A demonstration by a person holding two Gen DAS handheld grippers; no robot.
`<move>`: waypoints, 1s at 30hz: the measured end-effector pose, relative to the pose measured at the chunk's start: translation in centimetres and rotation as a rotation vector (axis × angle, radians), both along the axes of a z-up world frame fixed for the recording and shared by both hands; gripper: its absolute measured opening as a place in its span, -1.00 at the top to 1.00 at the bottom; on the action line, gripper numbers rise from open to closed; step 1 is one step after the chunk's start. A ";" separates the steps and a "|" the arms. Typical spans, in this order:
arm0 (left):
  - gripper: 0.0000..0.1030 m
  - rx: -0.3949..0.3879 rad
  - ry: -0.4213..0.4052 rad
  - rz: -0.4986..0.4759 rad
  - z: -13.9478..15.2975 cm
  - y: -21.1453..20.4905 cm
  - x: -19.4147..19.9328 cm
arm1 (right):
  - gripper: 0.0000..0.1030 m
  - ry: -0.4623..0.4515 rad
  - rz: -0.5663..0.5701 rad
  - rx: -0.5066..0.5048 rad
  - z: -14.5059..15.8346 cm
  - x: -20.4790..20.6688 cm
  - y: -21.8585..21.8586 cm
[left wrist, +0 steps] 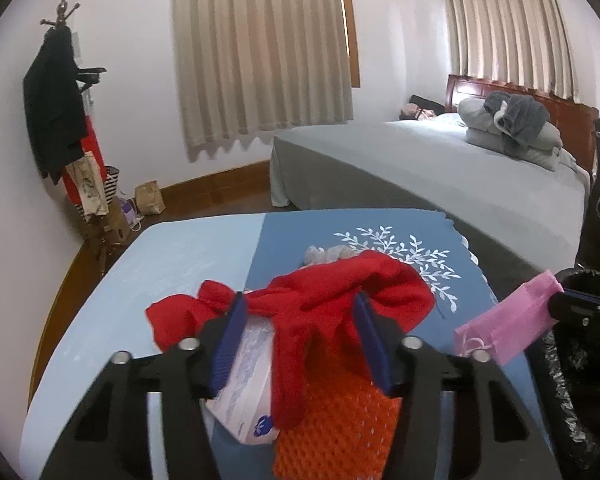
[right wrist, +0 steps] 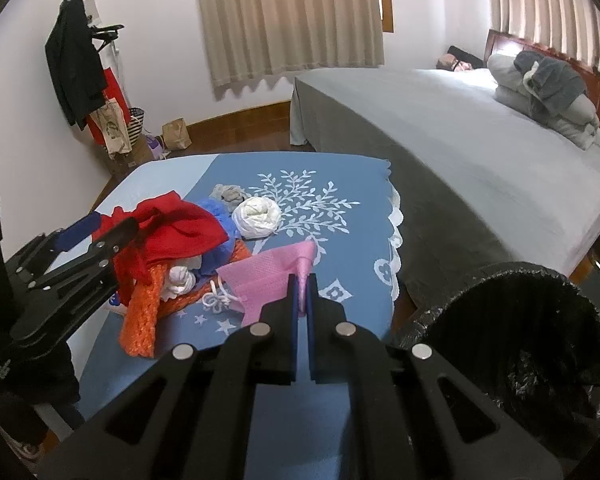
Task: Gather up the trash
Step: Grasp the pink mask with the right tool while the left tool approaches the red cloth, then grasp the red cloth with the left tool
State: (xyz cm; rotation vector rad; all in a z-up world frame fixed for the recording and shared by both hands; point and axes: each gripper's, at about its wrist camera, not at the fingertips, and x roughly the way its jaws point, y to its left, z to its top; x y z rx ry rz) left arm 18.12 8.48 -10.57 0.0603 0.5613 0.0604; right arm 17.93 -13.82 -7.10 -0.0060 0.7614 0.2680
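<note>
- Currently right gripper point(right wrist: 302, 280) is clamped on the pink mask point(right wrist: 269, 280), lifted over the blue tabletop point(right wrist: 352, 280), beside the black-lined trash bin point(right wrist: 540, 344).
- Left gripper point(left wrist: 300, 312) is spread wide around the red cloth point(left wrist: 332, 292) on the trash pile.
- White wad point(right wrist: 257, 217) lies behind the pile.

Left hand-held gripper point(left wrist: 300, 320) spread wide with blue pads level and forward-pointing; right hand-held gripper point(right wrist: 302, 288) pinched nearly closed, fingers side by side, angled slightly downward.
</note>
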 end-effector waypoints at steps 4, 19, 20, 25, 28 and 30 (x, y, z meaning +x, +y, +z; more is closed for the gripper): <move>0.63 -0.019 0.009 -0.023 -0.6 0.1 0.3 | 0.93 0.011 -0.001 0.011 -0.3 0.3 0.0; 0.94 -0.080 -0.078 -0.041 2.8 0.4 -1.6 | 0.93 -0.022 -0.001 0.044 1.4 0.0 -0.4; 0.94 -0.089 -0.085 -0.042 3.1 0.4 -1.7 | 0.93 -0.028 -0.002 0.046 1.6 0.0 -0.4; 0.93 -0.083 -0.033 -0.052 2.3 0.1 -1.0 | 0.93 -0.018 -0.001 0.048 1.4 -0.1 -0.5; 0.80 -0.097 0.022 -0.046 0.8 0.2 -0.4 | 0.93 0.003 -0.001 0.049 0.7 -0.1 -0.4; 0.36 -0.092 0.055 -0.037 -0.3 0.1 -0.1 | 0.93 0.018 -0.002 0.047 0.1 0.0 -0.4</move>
